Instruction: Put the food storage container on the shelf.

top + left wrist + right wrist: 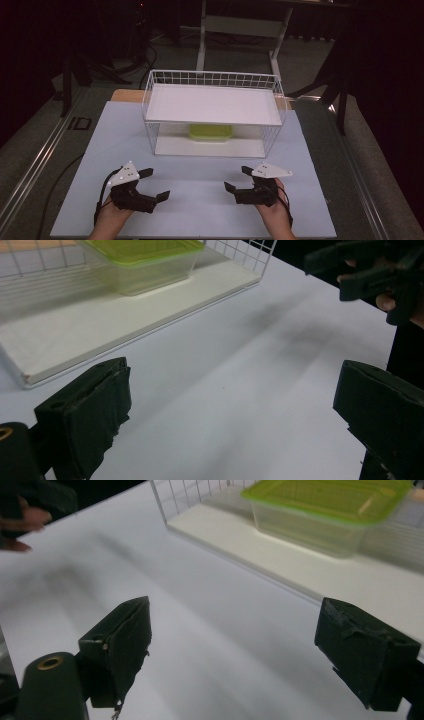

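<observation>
A clear plastic container with a lime-green lid (210, 132) sits on the lower shelf of a white wire rack (214, 111), toward the back. The container (145, 262) is at the top of the left gripper view, and the same container (327, 511) is at the upper right of the right gripper view. My left gripper (154, 184) rests low over the white table (195, 200) at the front left, jaws wide apart and empty. At the front right my right gripper (238, 179) is open too, holding nothing. Both point inward, toward each other.
The rack has a white upper shelf board (212, 104) and a wire rim around it. Its open front faces me. A metal rail (35, 165) runs along the left side of the table. Behind the table stands a white frame (240, 30) in a dark room.
</observation>
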`<state>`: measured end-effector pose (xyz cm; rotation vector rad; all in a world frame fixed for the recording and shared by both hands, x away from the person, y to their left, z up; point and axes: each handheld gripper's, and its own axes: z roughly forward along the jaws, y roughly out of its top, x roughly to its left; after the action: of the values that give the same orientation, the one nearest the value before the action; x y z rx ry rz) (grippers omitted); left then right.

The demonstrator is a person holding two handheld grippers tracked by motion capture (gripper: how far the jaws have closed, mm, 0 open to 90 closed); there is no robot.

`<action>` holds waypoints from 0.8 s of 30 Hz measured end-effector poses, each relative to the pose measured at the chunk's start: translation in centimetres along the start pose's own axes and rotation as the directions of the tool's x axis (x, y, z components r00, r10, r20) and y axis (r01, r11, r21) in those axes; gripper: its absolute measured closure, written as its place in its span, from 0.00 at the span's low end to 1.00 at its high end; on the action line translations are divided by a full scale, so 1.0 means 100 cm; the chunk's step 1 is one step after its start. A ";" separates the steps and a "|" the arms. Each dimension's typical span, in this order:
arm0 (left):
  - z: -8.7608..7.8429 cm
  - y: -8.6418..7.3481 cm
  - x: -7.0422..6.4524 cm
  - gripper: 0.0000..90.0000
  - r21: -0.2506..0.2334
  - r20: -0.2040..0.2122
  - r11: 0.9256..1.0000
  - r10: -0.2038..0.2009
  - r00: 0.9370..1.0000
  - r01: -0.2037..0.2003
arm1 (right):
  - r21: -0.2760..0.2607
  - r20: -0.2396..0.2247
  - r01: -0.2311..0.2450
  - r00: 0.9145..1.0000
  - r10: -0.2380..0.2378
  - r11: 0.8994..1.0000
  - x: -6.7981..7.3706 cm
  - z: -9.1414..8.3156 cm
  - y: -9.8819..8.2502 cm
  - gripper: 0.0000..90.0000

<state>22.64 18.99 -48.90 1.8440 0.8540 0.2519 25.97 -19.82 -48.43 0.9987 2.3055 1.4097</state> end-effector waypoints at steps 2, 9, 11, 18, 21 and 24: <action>-0.004 -0.002 0.001 0.03 0.001 -0.009 1.000 0.000 1.000 0.000 | 0.001 0.002 -0.006 1.000 0.006 1.000 -0.001 -0.005 -0.005 0.17; -0.013 -0.012 0.003 0.03 -0.004 -0.017 1.000 -0.014 1.000 0.014 | 0.003 0.018 -0.003 1.000 0.003 1.000 -0.008 -0.023 -0.015 0.17; -0.015 -0.016 0.003 0.03 -0.007 -0.019 1.000 -0.022 1.000 0.022 | -0.002 0.039 0.000 0.999 0.000 1.000 -0.010 -0.027 -0.017 0.17; -0.017 -0.021 0.004 0.03 -0.016 -0.025 1.000 -0.013 1.000 0.013 | 0.006 0.030 0.007 1.000 -0.007 1.000 -0.014 -0.036 -0.021 0.17; -0.016 -0.023 0.006 0.03 -0.013 -0.027 1.000 -0.014 1.000 0.014 | 0.012 0.026 0.013 1.000 -0.013 1.000 -0.016 -0.038 -0.026 0.17; -0.015 -0.025 0.006 0.03 -0.005 -0.030 1.000 -0.009 1.000 0.009 | 0.007 0.038 0.012 0.999 -0.012 1.000 -0.018 -0.041 -0.034 0.17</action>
<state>21.20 21.02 -50.53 1.8355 0.8810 0.2764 23.68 -24.82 -49.56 1.0030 2.2860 1.3673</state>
